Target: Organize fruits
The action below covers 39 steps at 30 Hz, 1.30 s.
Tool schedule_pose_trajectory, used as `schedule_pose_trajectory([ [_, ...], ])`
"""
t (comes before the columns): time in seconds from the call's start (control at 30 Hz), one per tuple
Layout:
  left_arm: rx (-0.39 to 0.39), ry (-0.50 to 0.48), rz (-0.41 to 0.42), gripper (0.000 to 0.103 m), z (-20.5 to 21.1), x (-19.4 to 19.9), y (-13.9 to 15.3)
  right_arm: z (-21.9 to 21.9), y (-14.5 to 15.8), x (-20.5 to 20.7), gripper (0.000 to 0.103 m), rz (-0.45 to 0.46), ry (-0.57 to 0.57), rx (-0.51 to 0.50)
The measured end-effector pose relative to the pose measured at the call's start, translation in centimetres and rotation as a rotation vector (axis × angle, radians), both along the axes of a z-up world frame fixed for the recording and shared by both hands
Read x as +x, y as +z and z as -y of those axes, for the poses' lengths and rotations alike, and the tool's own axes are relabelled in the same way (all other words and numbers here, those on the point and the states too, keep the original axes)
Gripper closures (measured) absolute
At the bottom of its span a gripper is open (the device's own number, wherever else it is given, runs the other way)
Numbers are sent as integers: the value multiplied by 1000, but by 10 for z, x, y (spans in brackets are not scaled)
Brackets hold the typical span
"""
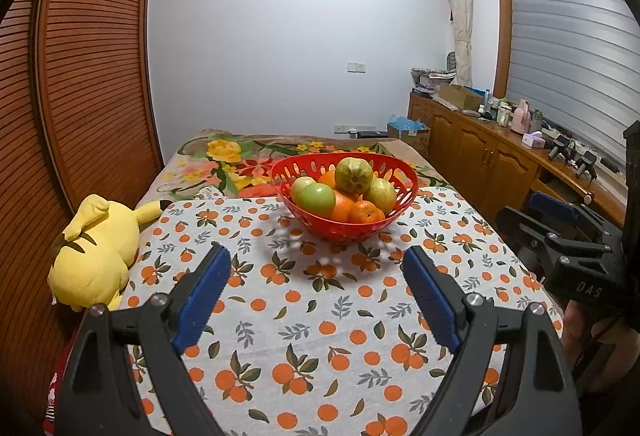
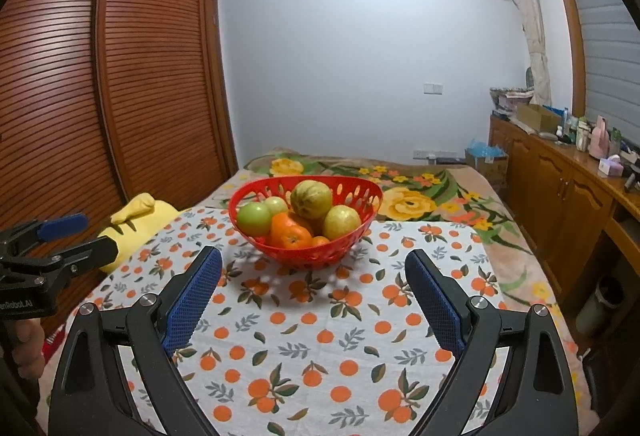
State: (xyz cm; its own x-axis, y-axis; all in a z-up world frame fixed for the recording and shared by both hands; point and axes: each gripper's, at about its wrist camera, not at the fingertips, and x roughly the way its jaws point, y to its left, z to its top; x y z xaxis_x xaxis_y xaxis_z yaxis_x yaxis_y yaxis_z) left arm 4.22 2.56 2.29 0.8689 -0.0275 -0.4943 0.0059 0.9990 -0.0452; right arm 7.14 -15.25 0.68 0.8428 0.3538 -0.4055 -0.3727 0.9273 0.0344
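Red basket (image 1: 345, 226), heaped with green apples, oranges and pears, near the far edge of the orange-print cloth (image 1: 320, 316); left gripper (image 1: 316, 268) and right gripper (image 2: 313, 268) both released, empty, well short; sorting seemingly complete or unstarted, next move a reach forward.

Basket (image 1: 404, 192): glossy red plastic, perforated. Cloth (image 1: 304, 316): matt printed fabric (orange motif). Toy (image 1: 96, 256): yellow plush. Wardrobe (image 2: 152, 76): slatted varnished wood.
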Motion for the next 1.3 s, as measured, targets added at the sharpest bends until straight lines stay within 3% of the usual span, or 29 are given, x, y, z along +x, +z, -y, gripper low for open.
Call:
schedule_pose_trajectory([
  [1.3,-5,-1,3,13,1,-1,-2,1,1,-1,8,1,-2,0],
])
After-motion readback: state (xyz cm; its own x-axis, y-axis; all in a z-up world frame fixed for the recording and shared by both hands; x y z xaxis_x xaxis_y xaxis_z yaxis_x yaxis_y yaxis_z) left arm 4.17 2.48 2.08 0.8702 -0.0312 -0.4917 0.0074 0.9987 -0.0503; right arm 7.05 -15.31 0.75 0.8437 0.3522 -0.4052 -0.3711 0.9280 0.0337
